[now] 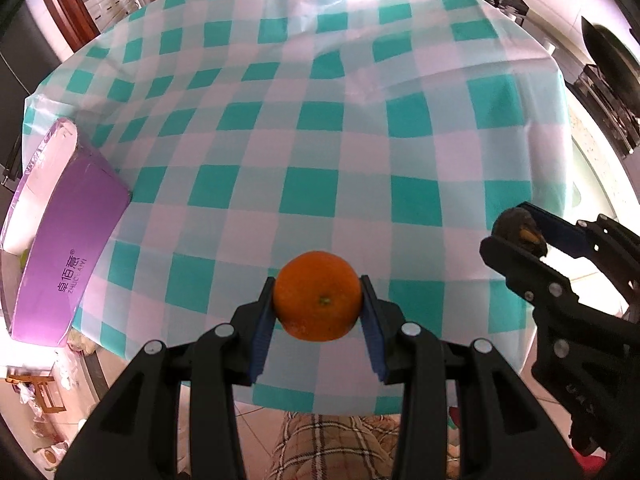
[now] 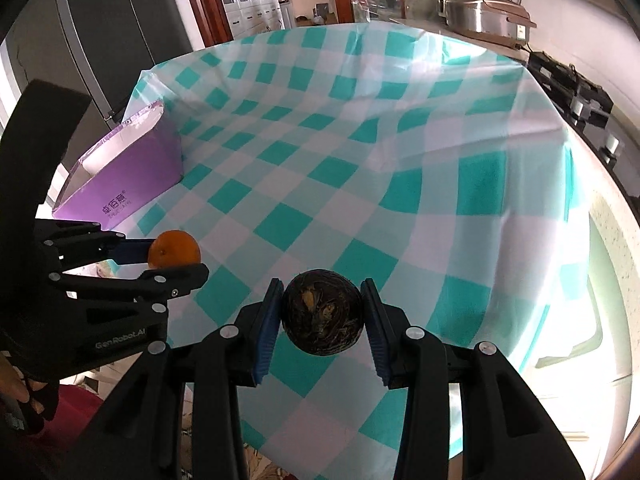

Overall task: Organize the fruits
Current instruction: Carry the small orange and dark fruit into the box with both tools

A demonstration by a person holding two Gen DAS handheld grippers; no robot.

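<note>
My left gripper (image 1: pixel 318 304) is shut on an orange (image 1: pixel 317 295), held above the near edge of the table with the teal and white checked cloth (image 1: pixel 320 140). In the right wrist view the same orange (image 2: pixel 174 249) and left gripper (image 2: pixel 176 258) show at the left. My right gripper (image 2: pixel 322 312) is shut on a dark brown round fruit (image 2: pixel 322 312), also lifted over the cloth (image 2: pixel 360 160). In the left wrist view this dark fruit (image 1: pixel 516 230) sits in the right gripper (image 1: pixel 516 232) at the right edge. An open purple box (image 1: pixel 68 236) stands at the table's left edge.
The purple box (image 2: pixel 120 176) has a white inside and stands open toward the top. A counter with a metal appliance (image 2: pixel 488 12) runs behind the table on the right. A dark refrigerator (image 2: pixel 100 32) stands beyond the left. A plaid cushion (image 1: pixel 340 444) lies below the table's front edge.
</note>
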